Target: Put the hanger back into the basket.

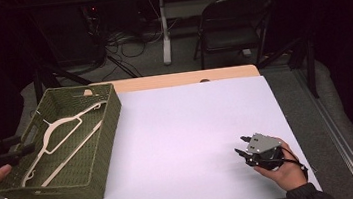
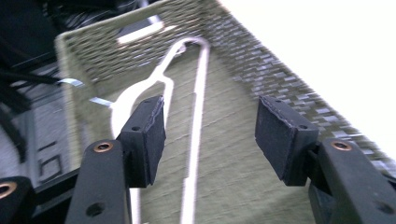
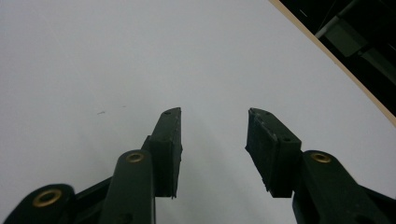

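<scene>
White plastic, a hanger [image 1: 63, 137] lies flat inside the green woven basket [image 1: 104, 148] at the bench's [image 1: 193, 128] left edge, while the left claw [image 1: 26, 147] hangs just over the basket's rim, released and holding nothing, and the right claw [image 1: 243, 150] rests released on the bench, well apart.

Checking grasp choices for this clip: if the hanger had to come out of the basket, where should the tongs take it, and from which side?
Probably the long straight bar of the hanger, taken from above. It lies flat in the basket, whose walls block any side approach. The bar is thin and straight, with bare basket floor on both sides for the jaws. The left tongs, open just above it, are nearest.
</scene>
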Motion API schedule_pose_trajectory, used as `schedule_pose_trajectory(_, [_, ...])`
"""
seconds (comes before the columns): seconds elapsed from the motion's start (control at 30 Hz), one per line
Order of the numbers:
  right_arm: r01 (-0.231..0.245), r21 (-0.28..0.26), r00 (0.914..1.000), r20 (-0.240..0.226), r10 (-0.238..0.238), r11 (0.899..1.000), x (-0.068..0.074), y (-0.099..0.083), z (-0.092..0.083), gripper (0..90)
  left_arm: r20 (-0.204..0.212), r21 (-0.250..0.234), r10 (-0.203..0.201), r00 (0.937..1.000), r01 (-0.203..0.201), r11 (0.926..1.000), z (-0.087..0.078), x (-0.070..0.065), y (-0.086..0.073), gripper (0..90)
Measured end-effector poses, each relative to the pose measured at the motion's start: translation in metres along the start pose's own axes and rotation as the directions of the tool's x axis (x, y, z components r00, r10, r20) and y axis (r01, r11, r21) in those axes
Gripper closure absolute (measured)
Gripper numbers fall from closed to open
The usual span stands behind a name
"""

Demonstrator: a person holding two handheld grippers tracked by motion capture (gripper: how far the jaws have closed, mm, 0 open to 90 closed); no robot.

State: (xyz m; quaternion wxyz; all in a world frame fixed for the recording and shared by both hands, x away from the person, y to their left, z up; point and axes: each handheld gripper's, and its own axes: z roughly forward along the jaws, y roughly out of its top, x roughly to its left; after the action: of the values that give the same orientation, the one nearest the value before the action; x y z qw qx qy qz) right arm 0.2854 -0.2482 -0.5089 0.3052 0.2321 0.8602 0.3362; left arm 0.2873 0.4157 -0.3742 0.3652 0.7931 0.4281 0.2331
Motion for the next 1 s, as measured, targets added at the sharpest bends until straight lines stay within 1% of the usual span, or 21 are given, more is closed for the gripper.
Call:
schedule_pose_trajectory(0.13, [-0.016,-0.001,0.9998,-0.007,0.016,1.0,0.0,0.002,-0.001,52.7,0.056,0.014,0.033,0.9979,-0.034,0.9993,0.01,-0.04,0.004,42.2])
schedule_pose_trajectory(0.17, [-0.019,0.017,0.9997,-0.012,0.019,1.0,-0.001,0.003,-0.003,51.9,0.066,0.008,0.04,0.997,-0.041,0.9991,0.013,-0.047,0.004,42.0])
schedule_pose_trajectory(0.2, [-0.022,0.015,0.9996,-0.014,0.023,1.0,-0.001,0.003,-0.003,51.4,0.086,-0.002,0.045,0.9953,-0.045,0.999,0.017,-0.058,0.004,41.8])
schedule_pose_trajectory(0.23, [-0.035,-0.004,0.9992,-0.017,0.035,0.999,-0.001,0.002,-0.003,51.0,0.099,-0.01,0.045,0.9941,-0.044,0.999,0.02,-0.064,0.005,41.4])
schedule_pose_trajectory(0.27, [-0.04,-0.011,0.999,-0.018,0.04,0.999,0.0,0.002,-0.003,50.8,0.124,-0.036,0.045,0.9912,-0.041,0.9985,0.025,-0.074,0.005,40.8])
schedule_pose_trajectory(0.3, [-0.044,-0.012,0.9988,-0.02,0.044,0.999,0.0,0.002,-0.003,50.5,0.145,-0.054,0.044,0.9885,-0.036,0.9979,0.028,-0.081,0.005,39.9])
schedule_pose_trajectory(0.33, [-0.047,-0.012,0.9987,-0.021,0.047,0.999,0.0,0.002,-0.004,50.4,0.172,-0.071,0.042,0.9842,-0.03,0.997,0.033,-0.089,0.005,39.1])
schedule_pose_trajectory(0.43, [-0.056,-0.023,0.9982,-0.025,0.055,0.998,0.003,0.002,-0.006,49.6,0.249,-0.115,0.061,0.9666,-0.033,0.9928,0.051,-0.117,0.005,38.2])
schedule_pose_trajectory(0.5, [-0.061,-0.03,0.9981,-0.01,0.061,0.998,0.006,0.002,-0.007,49.0,0.269,-0.13,0.078,0.9601,-0.044,0.9905,0.062,-0.132,0.004,38.2])
schedule_pose_trajectory(0.53, [-0.06,-0.022,0.998,-0.02,0.06,0.998,0.007,0.002,-0.008,48.9,0.271,-0.135,0.083,0.9589,-0.047,0.9897,0.069,-0.14,0.003,38.2])
schedule_pose_trajectory(0.57, [-0.068,-0.038,0.9975,-0.024,0.067,0.997,0.008,0.001,-0.007,48.8,0.263,-0.138,0.097,0.9598,-0.062,0.9885,0.075,-0.148,0.001,38.1])
schedule_pose_trajectory(0.6, [-0.071,-0.044,0.9973,-0.018,0.071,0.996,0.009,0.001,-0.007,48.6,0.26,-0.135,0.1,0.9604,-0.067,0.9886,0.084,-0.157,-0.001,38.1])
schedule_pose_trajectory(0.63, [-0.076,-0.043,0.997,-0.019,0.075,0.996,0.009,0.0,-0.007,48.4,0.266,-0.13,0.099,0.959,-0.066,0.9893,0.089,-0.162,-0.002,38.0])
schedule_pose_trajectory(0.67, [-0.078,-0.049,0.9969,-0.014,0.077,0.996,0.01,-0.001,-0.007,48.3,0.284,-0.12,0.1,0.9537,-0.068,0.9904,0.098,-0.17,-0.005,37.7])
schedule_pose_trajectory(0.77, [-0.095,-0.045,0.9954,-0.014,0.095,0.994,0.012,-0.004,-0.007,48.0,0.325,-0.1,0.103,0.94,-0.074,0.9922,0.117,-0.185,-0.011,37.7])
schedule_pose_trajectory(0.8, [-0.1,-0.028,0.9949,-0.012,0.1,0.995,0.012,-0.005,-0.008,47.9,0.328,-0.088,0.111,0.9383,-0.087,0.9924,0.123,-0.189,-0.013,37.7])
schedule_pose_trajectory(0.83, [-0.105,-0.046,0.9944,-0.015,0.104,0.993,0.012,-0.006,-0.006,48.0,0.329,-0.078,0.116,0.9374,-0.095,0.9924,0.13,-0.191,-0.015,37.7])
schedule_pose_trajectory(0.9, [-0.114,-0.036,0.9935,-0.015,0.113,0.993,0.012,-0.008,-0.005,49.8,0.326,-0.076,0.114,0.9384,-0.094,0.9926,0.143,-0.194,-0.022,37.7])
schedule_pose_trajectory(0.93, [-0.114,-0.034,0.9932,-0.029,0.113,0.993,0.012,-0.009,-0.004,50.7,0.326,-0.069,0.103,0.9398,-0.085,0.994,0.149,-0.194,-0.025,37.7])
schedule_pose_trajectory(0.97, [-0.113,-0.013,0.9932,-0.032,0.112,0.994,0.012,-0.01,-0.005,51.2,0.328,-0.064,0.098,0.9395,-0.081,0.9946,0.154,-0.194,-0.029,37.7])
schedule_pose_trajectory(1.0, [-0.119,-0.023,0.9923,-0.037,0.118,0.993,0.012,-0.012,-0.003,51.2,0.335,-0.058,0.076,0.9392,-0.06,0.9965,0.16,-0.194,-0.033,37.7])
